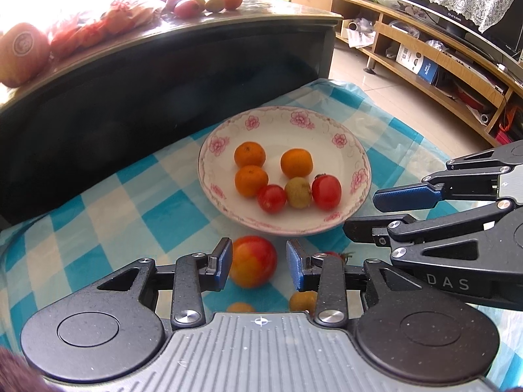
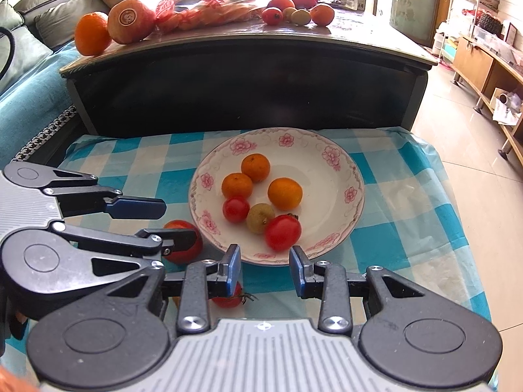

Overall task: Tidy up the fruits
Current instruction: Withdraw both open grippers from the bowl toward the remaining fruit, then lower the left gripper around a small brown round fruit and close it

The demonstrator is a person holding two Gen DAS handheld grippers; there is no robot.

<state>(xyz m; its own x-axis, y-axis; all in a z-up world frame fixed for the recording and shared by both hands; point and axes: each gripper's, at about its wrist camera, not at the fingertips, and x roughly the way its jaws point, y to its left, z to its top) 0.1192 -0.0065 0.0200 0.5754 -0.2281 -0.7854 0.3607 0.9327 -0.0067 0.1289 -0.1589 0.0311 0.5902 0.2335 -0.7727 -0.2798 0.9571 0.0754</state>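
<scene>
My left gripper (image 1: 258,263), spread around but not pinching the round red-and-yellow tomato (image 1: 252,261), could nudge it rolling off the checked tabletop (image 1: 108,215).

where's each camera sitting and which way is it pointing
Left wrist: on the left gripper, angled down at the plate; its blue fingers straddle a red-orange fruit without touching; the right gripper enters from the right.
Right wrist: on the right gripper, looking down at the plate; the left gripper enters from the left.
Shared: plate, checked cloth, dark table.
</scene>
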